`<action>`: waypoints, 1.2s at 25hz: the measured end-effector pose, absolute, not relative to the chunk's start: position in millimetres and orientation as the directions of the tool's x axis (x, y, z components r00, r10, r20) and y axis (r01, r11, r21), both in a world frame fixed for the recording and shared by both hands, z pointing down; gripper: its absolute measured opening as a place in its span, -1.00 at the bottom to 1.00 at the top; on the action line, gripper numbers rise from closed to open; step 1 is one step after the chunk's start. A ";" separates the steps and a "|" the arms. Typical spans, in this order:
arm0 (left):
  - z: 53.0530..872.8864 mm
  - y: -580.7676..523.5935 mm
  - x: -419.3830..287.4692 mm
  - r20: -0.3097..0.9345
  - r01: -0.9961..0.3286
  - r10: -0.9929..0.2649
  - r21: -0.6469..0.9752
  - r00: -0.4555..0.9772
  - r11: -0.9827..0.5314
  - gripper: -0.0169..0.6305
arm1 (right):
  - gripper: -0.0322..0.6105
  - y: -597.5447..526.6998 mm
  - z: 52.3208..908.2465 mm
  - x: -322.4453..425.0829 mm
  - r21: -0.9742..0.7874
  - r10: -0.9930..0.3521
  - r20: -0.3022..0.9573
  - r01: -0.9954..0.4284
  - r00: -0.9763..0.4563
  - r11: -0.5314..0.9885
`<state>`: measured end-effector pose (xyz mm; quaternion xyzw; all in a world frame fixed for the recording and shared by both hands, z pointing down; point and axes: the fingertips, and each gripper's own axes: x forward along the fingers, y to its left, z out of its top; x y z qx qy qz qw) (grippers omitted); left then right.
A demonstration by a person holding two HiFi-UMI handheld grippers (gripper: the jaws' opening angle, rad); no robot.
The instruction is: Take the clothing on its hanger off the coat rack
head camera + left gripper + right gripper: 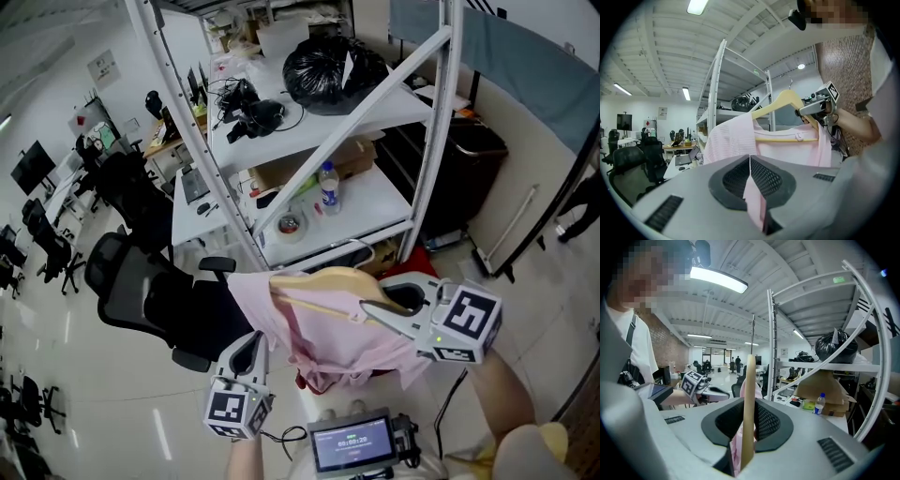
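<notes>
Head view: the right gripper (380, 309) reaches left with its jaws closed on one arm of the wooden hanger (330, 280). A pink shirt (323, 349) drapes from the hanger and hangs in the air just in front of the white rack (281, 141). The left gripper (253, 345) points up into the shirt's lower left side. A black bag (333, 70) sits on the rack's upper shelf. A bottle (327, 187) and a tape roll (290, 226) stand on the lower shelf. An office chair (141, 281) stands to the left, and a small screen (352, 442) shows at the bottom.

Left gripper view: the left gripper (750, 164) is closed, with a fold of the shirt (754, 201) pinched between its pads. Beyond it the shirt spreads over the hanger (780, 102), whose hook (790, 83) stands upright. The right gripper (813, 107) clamps the hanger's right arm. The rack (715, 93) rises behind.

Right gripper view: the right gripper (748, 427) is closed tight on the hanger (749, 394), whose arm runs upright between the pads. A bit of the shirt (736, 448) lies beside it on the left. The left gripper (696, 383) shows farther off at the left. At the right the rack (772, 333) carries the bag (834, 348), a cardboard box (820, 385) and the bottle (818, 403).
</notes>
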<state>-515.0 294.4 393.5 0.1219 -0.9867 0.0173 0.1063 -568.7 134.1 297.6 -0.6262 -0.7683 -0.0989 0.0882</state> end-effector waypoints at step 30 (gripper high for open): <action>451.9 221.3 -611.4 0.341 -0.284 -0.260 -0.019 -0.903 0.959 -0.91 | -0.79 38.9 413.4 -725.8 0.061 0.860 0.321 0.915 -0.396 0.399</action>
